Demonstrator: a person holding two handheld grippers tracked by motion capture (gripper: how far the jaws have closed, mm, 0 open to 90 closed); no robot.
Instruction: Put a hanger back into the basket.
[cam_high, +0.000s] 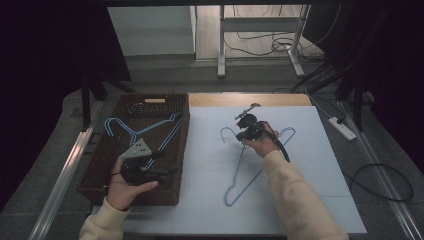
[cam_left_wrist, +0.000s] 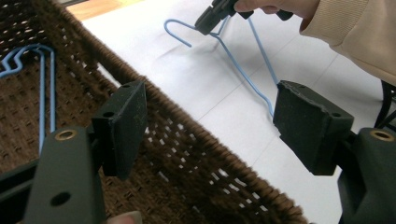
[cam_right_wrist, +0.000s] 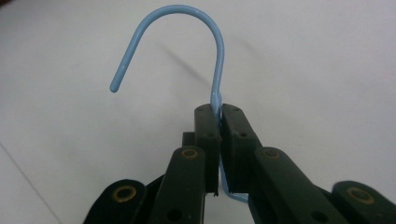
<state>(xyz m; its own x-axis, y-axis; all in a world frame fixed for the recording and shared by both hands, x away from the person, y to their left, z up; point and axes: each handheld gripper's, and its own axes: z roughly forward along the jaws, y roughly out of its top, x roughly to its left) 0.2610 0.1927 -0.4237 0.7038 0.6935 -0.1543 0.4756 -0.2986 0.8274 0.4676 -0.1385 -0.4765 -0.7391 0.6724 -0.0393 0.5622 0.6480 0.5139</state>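
Observation:
A blue wire hanger (cam_high: 228, 200) lies on the white table sheet (cam_high: 310, 165), hook toward the far side. My right gripper (cam_high: 241, 134) is shut on the hanger's neck just below the hook (cam_right_wrist: 219, 51), the jaws pinching the wire (cam_right_wrist: 218, 109). Held in the left hand, my left gripper (cam_high: 169, 162) hovers over the front right part of a brown wicker basket (cam_high: 150, 102). Its jaws stand wide open (cam_left_wrist: 210, 121) with nothing between them, above the basket's rim (cam_left_wrist: 196, 135). More blue hangers (cam_high: 125, 127) lie inside the basket (cam_left_wrist: 42, 79). The left gripper view looks across to the right gripper (cam_left_wrist: 203, 25) and the table hanger (cam_left_wrist: 246, 77).
A strip of bare wooden tabletop (cam_high: 250, 100) runs along the far edge. Beyond it stand white desk legs (cam_high: 221, 50) with cables on the floor. A power strip (cam_high: 342, 127) and a black cable loop (cam_high: 385, 182) lie right of the table. A metal rail (cam_high: 65, 170) runs left of the basket.

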